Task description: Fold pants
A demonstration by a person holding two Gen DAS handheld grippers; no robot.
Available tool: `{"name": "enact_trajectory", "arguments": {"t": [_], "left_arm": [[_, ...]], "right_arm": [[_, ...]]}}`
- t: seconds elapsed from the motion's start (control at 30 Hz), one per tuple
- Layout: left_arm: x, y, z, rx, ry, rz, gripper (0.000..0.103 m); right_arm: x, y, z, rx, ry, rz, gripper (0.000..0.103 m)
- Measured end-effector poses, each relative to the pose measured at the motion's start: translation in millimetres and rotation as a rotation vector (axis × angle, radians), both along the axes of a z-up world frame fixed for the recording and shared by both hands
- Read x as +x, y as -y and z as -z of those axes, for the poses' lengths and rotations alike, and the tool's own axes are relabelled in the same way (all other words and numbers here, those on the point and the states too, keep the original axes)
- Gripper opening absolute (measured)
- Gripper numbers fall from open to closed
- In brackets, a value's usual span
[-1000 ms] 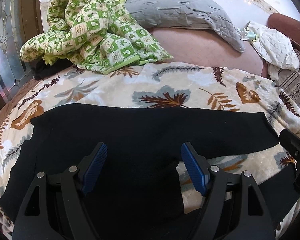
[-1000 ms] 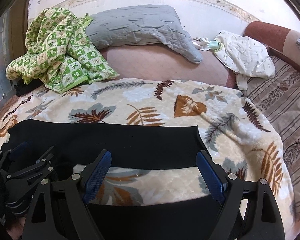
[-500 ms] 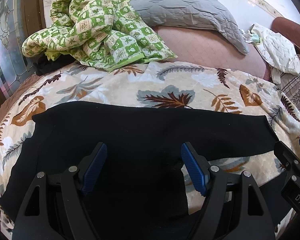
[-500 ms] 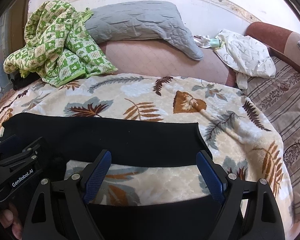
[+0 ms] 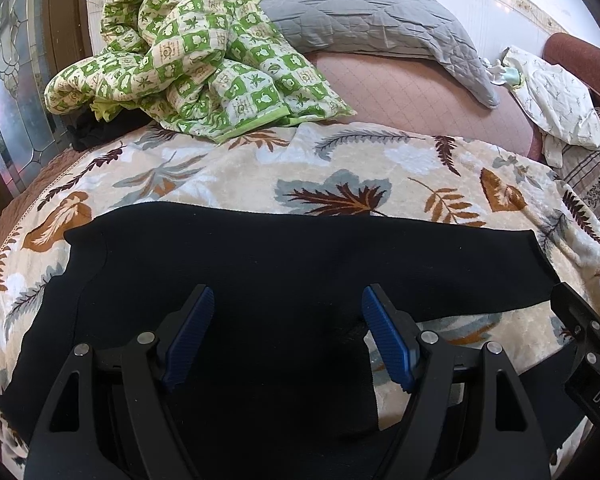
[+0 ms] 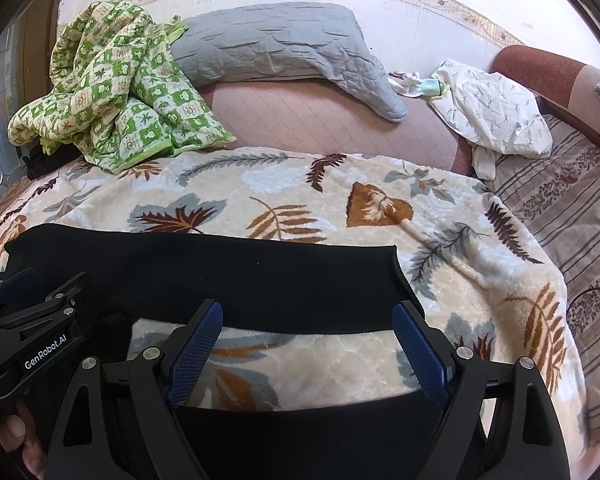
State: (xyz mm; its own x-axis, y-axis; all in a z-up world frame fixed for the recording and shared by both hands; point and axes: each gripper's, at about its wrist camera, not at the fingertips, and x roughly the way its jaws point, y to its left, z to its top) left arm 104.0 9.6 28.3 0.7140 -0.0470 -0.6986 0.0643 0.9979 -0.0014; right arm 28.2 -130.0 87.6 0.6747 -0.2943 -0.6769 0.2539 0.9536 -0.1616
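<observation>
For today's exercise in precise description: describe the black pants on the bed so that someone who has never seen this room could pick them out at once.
Start at the leaf-print blanket covering the near end of the bed. The black pants lie flat across it, legs apart, below both open grippers. They are plain black and spread smooth, unlike the crumpled green-checked quilt and grey pillow behind.

Both wrist views look forward and down along open fingers, close above the near bed edge. The left view sits over the black pants (image 5: 284, 280); the right view sits further right. Both share the leaf-print blanket (image 6: 300, 184) and far pillow (image 5: 364, 12).
</observation>
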Motion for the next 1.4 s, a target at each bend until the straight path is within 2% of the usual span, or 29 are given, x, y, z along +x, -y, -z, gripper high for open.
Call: {"name": "enact_trajectory", "arguments": {"t": [0.37, 0.57, 0.67, 0.8, 1.03, 1.27, 1.37, 1.4], "left_arm": [[4, -9, 6, -0.026, 0.001, 0.001, 0.077], [4, -18, -1, 0.008, 0.048, -0.034, 0.077], [5, -29, -7, 0.006, 0.038, -0.080, 0.077], [-2, -47, -21, 0.041, 0.077, -0.154, 0.077], [-2, -74, -43, 0.077, 0.096, -0.217, 0.077], [4, -93, -46, 0.084, 0.096, -0.236, 0.077], [12, -100, -44, 0.070, 0.066, -0.183, 0.077], [18, -106, -46, 0.053, 0.047, -0.125, 0.077]], "right_arm": [[8, 9, 9, 0.035, -0.010, -0.015, 0.088], [8, 21, 7, 0.164, 0.048, -0.083, 0.088], [5, 23, 6, 0.206, 0.063, -0.110, 0.088], [1, 28, 3, 0.299, 0.080, -0.162, 0.088], [-3, 11, 1, 0.185, 0.058, -0.212, 0.088], [2, 19, 6, 0.180, 0.021, -0.151, 0.088], [4, 17, 10, 0.136, -0.008, -0.131, 0.088], [4, 16, 11, 0.111, -0.017, -0.123, 0.088]]}}
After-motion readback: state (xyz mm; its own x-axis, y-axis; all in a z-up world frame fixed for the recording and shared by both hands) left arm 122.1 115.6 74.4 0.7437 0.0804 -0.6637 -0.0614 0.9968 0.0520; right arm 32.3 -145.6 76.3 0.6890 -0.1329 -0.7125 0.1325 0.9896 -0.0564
